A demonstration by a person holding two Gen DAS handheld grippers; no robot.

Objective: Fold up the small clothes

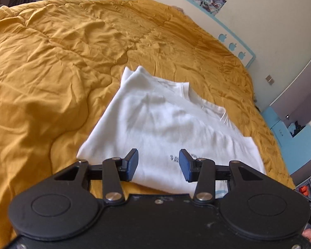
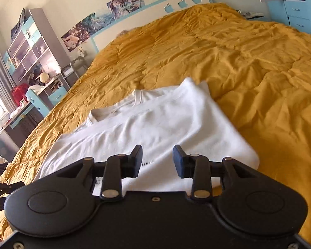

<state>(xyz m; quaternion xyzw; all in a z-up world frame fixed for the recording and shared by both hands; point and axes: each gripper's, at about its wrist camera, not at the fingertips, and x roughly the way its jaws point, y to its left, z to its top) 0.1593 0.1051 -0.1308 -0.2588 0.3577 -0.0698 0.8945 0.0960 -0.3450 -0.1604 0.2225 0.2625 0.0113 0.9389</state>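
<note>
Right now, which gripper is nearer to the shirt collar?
Left. The left gripper hangs over the hem with the collar ahead-right; from the right gripper it lies farther ahead-left.

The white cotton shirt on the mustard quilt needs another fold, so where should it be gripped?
Probably pinch the white cotton shirt at its near hem corner, coming in low from the near side: that edge lies flat and free on the mustard quilt.

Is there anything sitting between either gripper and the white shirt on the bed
Nothing visible. The white shirt lies partly folded on the mustard quilt, directly ahead of the left gripper and right gripper. Both have open, empty jaws with only shirt fabric beyond them.
</note>
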